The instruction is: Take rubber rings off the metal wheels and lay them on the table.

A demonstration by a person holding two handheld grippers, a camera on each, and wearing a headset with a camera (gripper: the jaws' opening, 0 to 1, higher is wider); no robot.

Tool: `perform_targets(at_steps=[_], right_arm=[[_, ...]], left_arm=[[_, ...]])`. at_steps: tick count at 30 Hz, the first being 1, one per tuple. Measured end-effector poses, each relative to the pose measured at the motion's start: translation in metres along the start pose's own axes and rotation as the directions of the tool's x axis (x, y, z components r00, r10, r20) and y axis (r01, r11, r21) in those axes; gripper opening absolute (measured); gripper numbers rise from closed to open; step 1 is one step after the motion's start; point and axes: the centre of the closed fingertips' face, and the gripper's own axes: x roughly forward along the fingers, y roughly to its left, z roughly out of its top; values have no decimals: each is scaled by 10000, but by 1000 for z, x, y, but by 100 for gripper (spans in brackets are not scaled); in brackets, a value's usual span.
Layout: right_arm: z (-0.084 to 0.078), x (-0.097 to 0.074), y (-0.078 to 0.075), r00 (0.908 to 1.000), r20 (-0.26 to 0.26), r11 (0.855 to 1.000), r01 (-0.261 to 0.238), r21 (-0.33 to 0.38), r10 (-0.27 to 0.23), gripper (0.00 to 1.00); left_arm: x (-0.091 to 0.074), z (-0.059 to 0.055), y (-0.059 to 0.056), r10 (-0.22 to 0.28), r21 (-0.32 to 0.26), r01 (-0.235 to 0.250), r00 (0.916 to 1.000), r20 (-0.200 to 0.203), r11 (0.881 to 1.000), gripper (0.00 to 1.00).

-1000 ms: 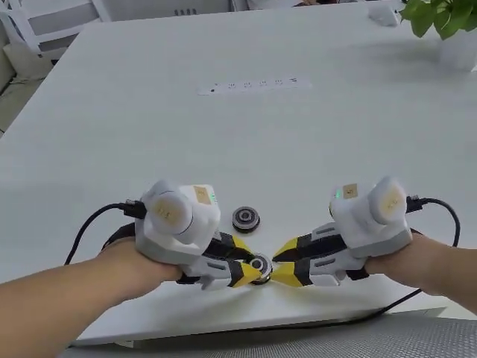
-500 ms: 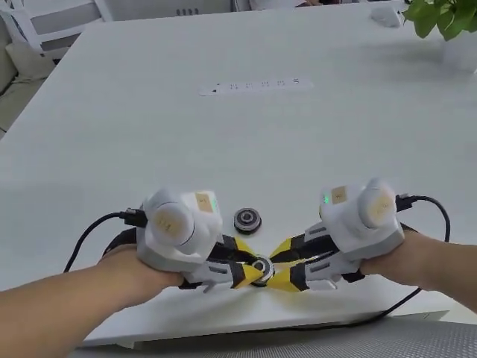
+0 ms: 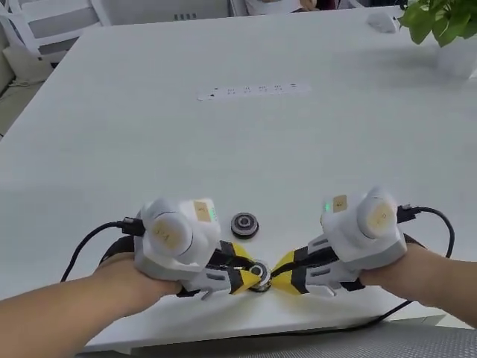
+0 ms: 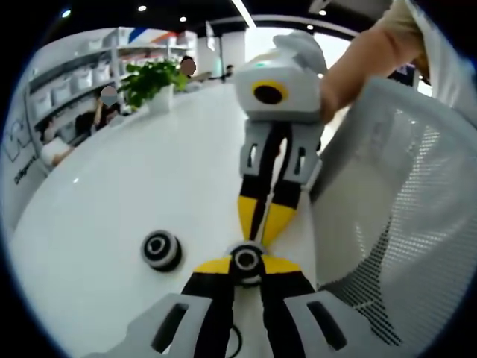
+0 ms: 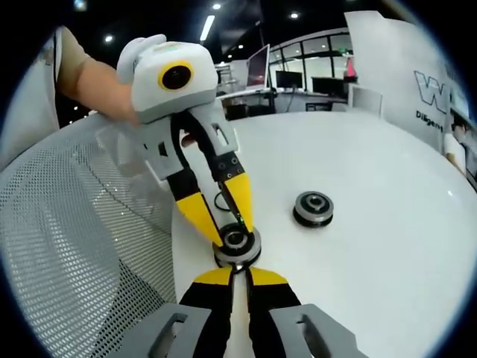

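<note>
1. Head view: near the front edge of the white table (image 3: 313, 149), the left gripper (image 3: 247, 276) and the right gripper (image 3: 282, 267) point at each other. Their yellow tips meet on a metal wheel (image 3: 258, 271). A second wheel (image 3: 244, 222) lies flat on the table just beyond them, touching neither gripper. A power strip (image 3: 253, 89) sits well back on the tabletop.
2. Left gripper view: the left gripper (image 4: 246, 267) is clamped on the metal wheel (image 4: 246, 259), with one yellow tip on each side of it. The right gripper (image 4: 261, 224) comes in from above, its tips drawn together at the wheel's far edge. The second wheel (image 4: 161, 250) rests on the table to the left, and a mesh chair (image 4: 402, 224) stands to the right.
3. Right gripper view: the right gripper (image 5: 240, 277) has its jaws almost together, pinching the near edge of the metal wheel (image 5: 237, 245). I cannot tell whether they grip only the rubber. The left gripper (image 5: 232, 227) reaches in from the upper left and clasps the same wheel. The second wheel (image 5: 314, 208) lies to the right.
</note>
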Motion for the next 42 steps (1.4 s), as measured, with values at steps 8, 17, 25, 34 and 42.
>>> perform_targets(at_steps=[8,17,25,34,42], right_arm=[[0,0,-3,9999,-7,9974,154,703,-154,0],[6,-7,-7,9968,731,9691,140,2463,-330,0],[11,-13,-9,9907,1288,9265,-83,3762,-434,0],[16,-12,-7,9892,1428,8950,-351,4446,-322,0],[17,-12,-3,9889,1469,8915,-462,4507,-231,0]], left_arm=[[0,0,0,35,81,-35,10000,-29,10000,14],[-1,-1,1,158,151,-156,9998,-83,9998,13],[-1,-2,1,185,50,-184,9997,-131,9998,13],[-1,-2,1,280,-51,-281,9993,-241,9996,12],[-1,-2,1,369,-58,-371,9986,-373,9993,12]])
